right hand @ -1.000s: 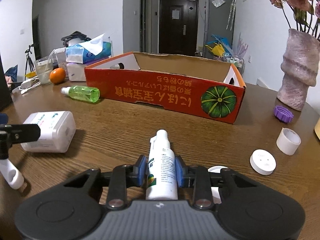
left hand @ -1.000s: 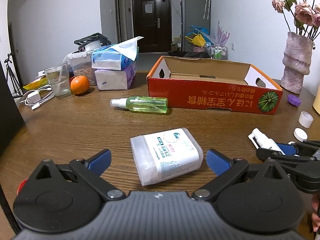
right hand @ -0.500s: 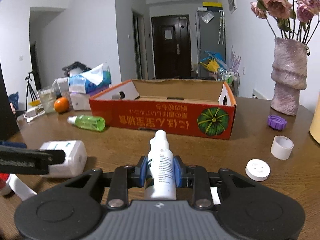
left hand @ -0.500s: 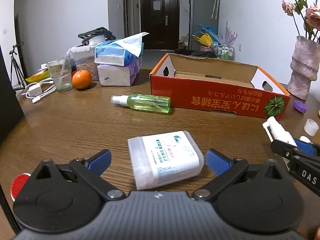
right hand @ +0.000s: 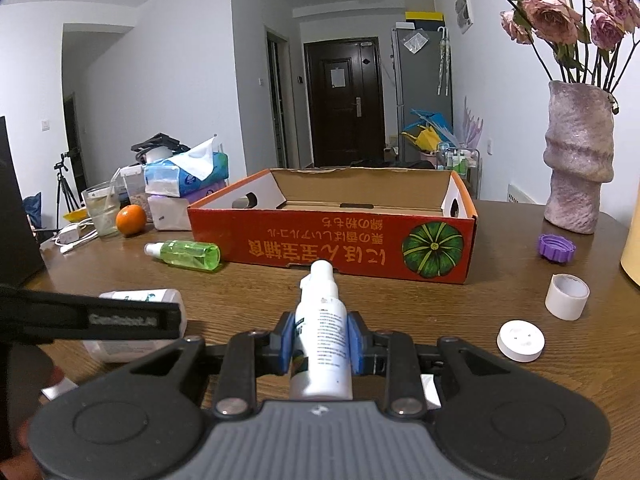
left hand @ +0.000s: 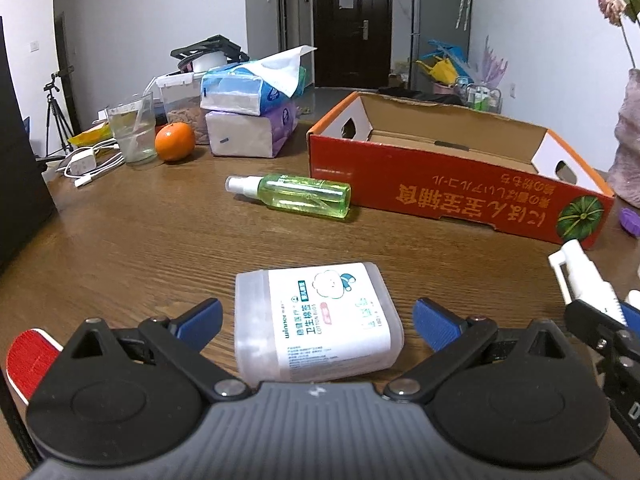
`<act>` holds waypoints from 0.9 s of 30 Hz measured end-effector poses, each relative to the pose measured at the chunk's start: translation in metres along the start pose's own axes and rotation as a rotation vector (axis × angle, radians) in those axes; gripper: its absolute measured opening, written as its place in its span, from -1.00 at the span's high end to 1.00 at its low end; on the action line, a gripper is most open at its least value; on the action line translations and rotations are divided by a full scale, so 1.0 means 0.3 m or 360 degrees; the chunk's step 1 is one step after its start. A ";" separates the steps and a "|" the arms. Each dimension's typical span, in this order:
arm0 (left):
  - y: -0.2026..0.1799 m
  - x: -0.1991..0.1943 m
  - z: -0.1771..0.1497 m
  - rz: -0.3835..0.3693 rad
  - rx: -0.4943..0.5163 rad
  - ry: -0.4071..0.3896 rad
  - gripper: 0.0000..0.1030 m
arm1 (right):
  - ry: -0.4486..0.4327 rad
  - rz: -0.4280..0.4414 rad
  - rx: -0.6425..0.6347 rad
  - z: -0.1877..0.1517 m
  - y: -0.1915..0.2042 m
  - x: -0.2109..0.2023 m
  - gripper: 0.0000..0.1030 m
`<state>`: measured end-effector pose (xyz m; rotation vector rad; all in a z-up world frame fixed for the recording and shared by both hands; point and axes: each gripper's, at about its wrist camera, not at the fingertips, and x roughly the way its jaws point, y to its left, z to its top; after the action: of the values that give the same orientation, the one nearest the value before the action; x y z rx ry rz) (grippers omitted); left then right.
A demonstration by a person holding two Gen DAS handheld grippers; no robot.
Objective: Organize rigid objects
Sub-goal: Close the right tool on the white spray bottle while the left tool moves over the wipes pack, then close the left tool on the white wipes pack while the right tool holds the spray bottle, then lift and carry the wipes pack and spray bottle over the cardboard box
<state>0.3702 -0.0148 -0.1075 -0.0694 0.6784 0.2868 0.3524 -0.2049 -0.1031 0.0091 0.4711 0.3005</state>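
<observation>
Right gripper (right hand: 320,344) clamps a white plastic spray bottle (right hand: 322,332); left gripper (left hand: 318,320) gapes wide around a translucent cotton-bud box (left hand: 316,326), untouched

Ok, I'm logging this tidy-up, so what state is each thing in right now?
Left hand-held gripper: open, either side of the cotton bud box.
Right hand-held gripper: shut on the white spray bottle.
White spray bottle: held, nozzle forward.
Cotton bud box: lying flat on the table, not gripped.
Green spray bottle: on its side.
Cardboard box: open-topped; what shows inside is empty.
</observation>
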 end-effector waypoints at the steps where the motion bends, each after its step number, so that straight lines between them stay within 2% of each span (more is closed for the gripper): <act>1: -0.003 0.006 0.000 0.0004 0.0000 0.0002 -1.00 | 0.0000 0.0000 0.0001 0.000 0.001 0.001 0.48; 10: -0.025 0.039 -0.017 0.0071 0.0057 0.0009 -0.97 | 0.0005 0.0002 0.0000 -0.003 0.005 0.000 0.48; 12: -0.022 0.046 -0.018 0.0043 0.0057 0.0029 -0.75 | 0.0004 0.0000 -0.0003 -0.003 0.007 0.000 0.48; 15: -0.020 0.052 -0.022 0.0028 0.0065 0.0044 -0.64 | 0.0004 -0.0005 0.0001 -0.003 0.005 0.001 0.48; 27: -0.032 0.027 -0.023 -0.0031 0.0127 0.0018 -0.64 | -0.0013 -0.0033 0.0025 -0.003 0.003 0.001 0.48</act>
<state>0.3747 -0.0233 -0.1181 -0.0016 0.6991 0.2407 0.3521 -0.2041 -0.1040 0.0209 0.4651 0.2762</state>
